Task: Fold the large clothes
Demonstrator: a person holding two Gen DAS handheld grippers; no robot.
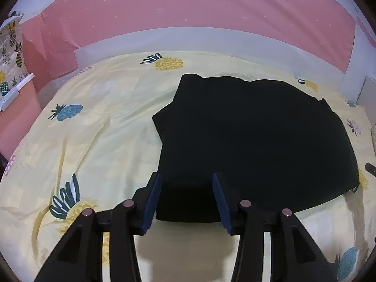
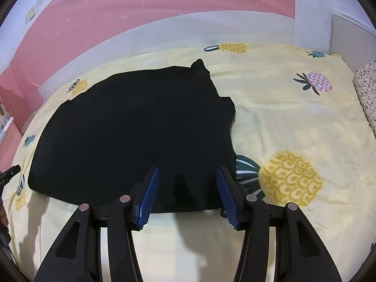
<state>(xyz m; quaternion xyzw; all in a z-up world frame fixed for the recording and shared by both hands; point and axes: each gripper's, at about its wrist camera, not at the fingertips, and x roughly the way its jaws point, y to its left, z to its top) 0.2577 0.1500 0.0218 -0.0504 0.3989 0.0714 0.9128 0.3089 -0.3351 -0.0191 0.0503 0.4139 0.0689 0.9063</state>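
Lying flat, black garment [image 1: 253,138] shows no discernible folds or features.

Bed w/ pale yellow sheet [image 1: 98,127], pineapple print in yellow, teal & pink. White headboard/bed frame [image 1: 188,40] runs along far edge. Behind it a pink wall [image 1: 188,7] w/ tiny white stars; white wall strips at the sides. Left: pineapple-print fabric [image 1: 11,47] hanging over a pink cabinet [image 1: 21,108]. Far right: speckled cloth [image 2: 366,94] at bed edge. Indoor light, soft shadows.
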